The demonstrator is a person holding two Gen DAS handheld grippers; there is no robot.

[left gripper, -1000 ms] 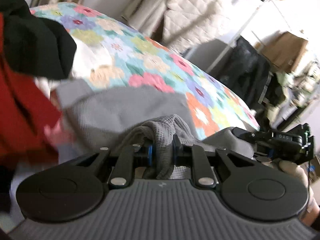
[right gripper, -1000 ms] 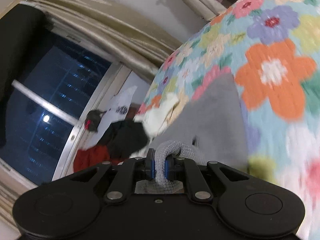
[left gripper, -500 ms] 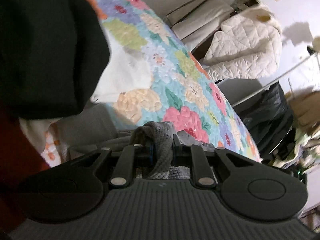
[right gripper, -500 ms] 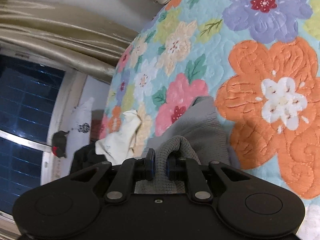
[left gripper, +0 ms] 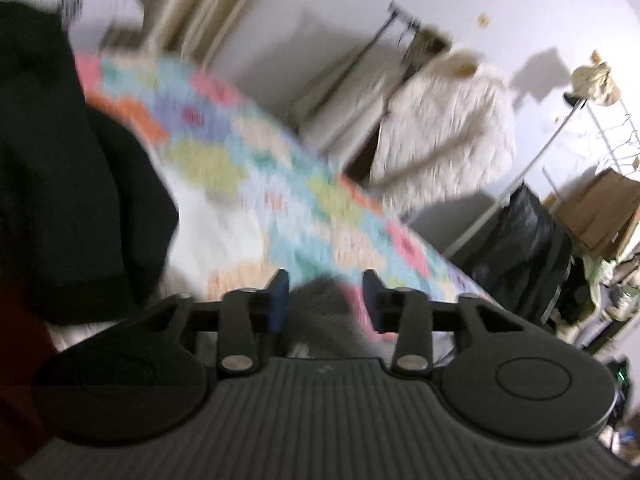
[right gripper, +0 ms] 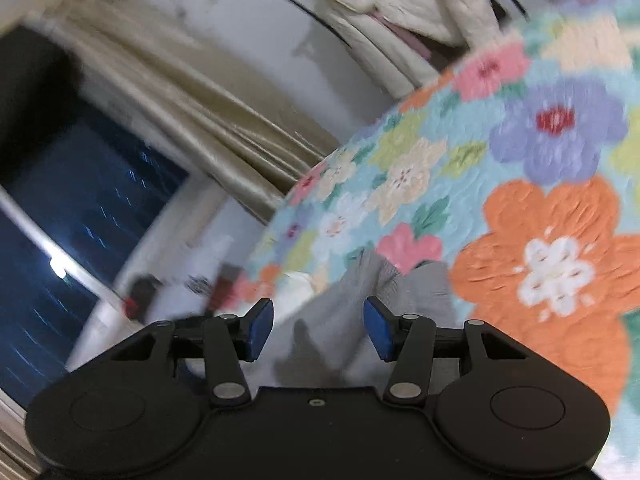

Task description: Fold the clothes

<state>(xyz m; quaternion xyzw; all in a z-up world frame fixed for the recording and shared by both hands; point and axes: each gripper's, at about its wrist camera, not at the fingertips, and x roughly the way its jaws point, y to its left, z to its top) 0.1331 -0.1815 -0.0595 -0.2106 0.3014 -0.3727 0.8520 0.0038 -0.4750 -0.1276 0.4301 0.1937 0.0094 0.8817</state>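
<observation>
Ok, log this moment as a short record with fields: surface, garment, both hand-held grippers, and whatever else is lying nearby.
surface: floral quilt on a bed
garment: grey knit garment, bunched on the quilt
left hand-held gripper: open, grey fabric in the gap
right hand-held gripper: open, garment lies between the fingers
nearby: black garment, left of the left view
image quality: both views motion-blurred

A bed covered by a floral quilt [right gripper: 520, 168] is seen in both views, blurred in the left one. Behind it a pale wall [left gripper: 320, 20] is lit brightly and marked by shadows. A clothes rack [left gripper: 404, 28] hung with a cream quilted coat [left gripper: 448, 128] is set against that wall. A dark window [right gripper: 80, 216] is shown in the right view, edged by a beige curtain [right gripper: 208, 112]. Cardboard boxes [left gripper: 600, 208] and a black bag [left gripper: 528, 240] are stacked at the far right.
</observation>
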